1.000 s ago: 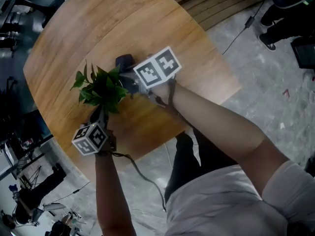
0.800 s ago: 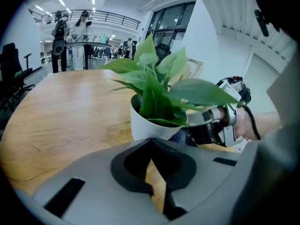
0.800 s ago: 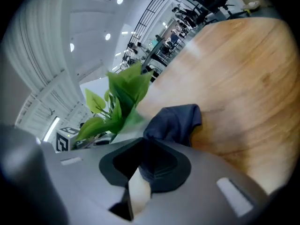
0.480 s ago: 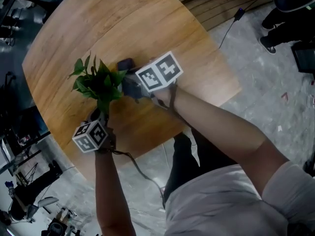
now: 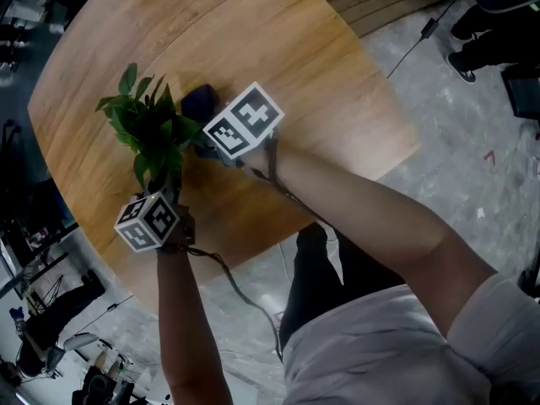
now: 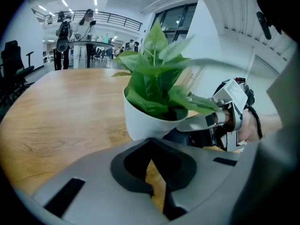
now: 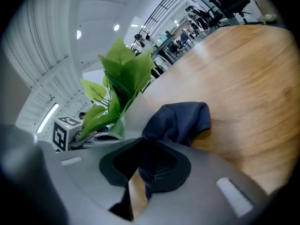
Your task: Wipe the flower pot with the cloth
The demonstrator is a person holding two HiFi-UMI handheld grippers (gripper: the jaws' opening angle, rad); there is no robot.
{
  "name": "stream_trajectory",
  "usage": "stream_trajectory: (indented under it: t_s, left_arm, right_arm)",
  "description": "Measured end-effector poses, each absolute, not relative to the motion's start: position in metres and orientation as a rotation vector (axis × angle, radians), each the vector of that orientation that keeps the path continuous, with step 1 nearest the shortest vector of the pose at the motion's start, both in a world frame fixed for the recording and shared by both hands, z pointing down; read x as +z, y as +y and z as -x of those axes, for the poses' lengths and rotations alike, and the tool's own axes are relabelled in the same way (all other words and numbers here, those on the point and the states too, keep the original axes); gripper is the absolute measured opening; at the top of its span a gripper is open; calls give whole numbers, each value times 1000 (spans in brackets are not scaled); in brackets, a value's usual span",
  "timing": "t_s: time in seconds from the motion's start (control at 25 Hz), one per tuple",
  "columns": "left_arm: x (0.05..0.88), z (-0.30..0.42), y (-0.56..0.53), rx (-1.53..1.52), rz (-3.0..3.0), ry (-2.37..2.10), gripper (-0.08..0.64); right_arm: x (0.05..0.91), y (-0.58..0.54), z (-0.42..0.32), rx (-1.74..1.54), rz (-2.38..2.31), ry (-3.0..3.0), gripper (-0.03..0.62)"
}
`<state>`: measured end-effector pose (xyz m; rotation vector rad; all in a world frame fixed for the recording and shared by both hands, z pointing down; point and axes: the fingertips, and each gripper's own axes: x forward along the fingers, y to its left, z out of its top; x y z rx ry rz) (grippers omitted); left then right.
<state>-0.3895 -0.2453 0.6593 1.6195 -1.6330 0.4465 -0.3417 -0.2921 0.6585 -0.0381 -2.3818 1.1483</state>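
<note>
1. Head view: a round wooden table (image 5: pixel 253 40) bears a leafy green plant (image 5: pixel 143 125) near its left part, with both of the person's arms reaching to it from below.
2. Left gripper view shows the plant growing in a white flower pot (image 6: pixel 140 121) that stands upright on the wood, just beyond the left gripper (image 6: pixel 152 158).
3. Its 2 jaws are drawn almost together, with only a thin sliver of table wood showing between them. They grip nothing, and the pot is not between them.
4. Right gripper view shows the right gripper (image 7: pixel 140 168) clamped on a dark blue cloth (image 7: pixel 180 118). The fabric runs down into the gap between its jaws.
5. The bunched free part of the cloth lies against the pot's pale wall and touches the table on the side away from the left gripper.
6. From the left gripper's camera, the right gripper sits at the pot's right side, its silvery jaw up by the rim, and dark fabric shows low against the pot wall beneath it.
7. From above, the leaves hide the pot itself. The cloth shows as a dark lump just beside the foliage, and the 2 marker cubes sit on either side of the plant.
</note>
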Motion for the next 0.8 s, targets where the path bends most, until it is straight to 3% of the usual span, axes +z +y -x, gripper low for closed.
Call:
stream_trajectory:
  t_s: [0.36,0.8]
  left_arm:
    - [648,372,-207,396,-1592,-1630,5]
    - [462,330,-179,169,-1785,-1757,5]
  right_arm:
    - [619,-277,304,1115,-8,-2440,43]
    - [415,-239,249,689,-4,-2745,43]
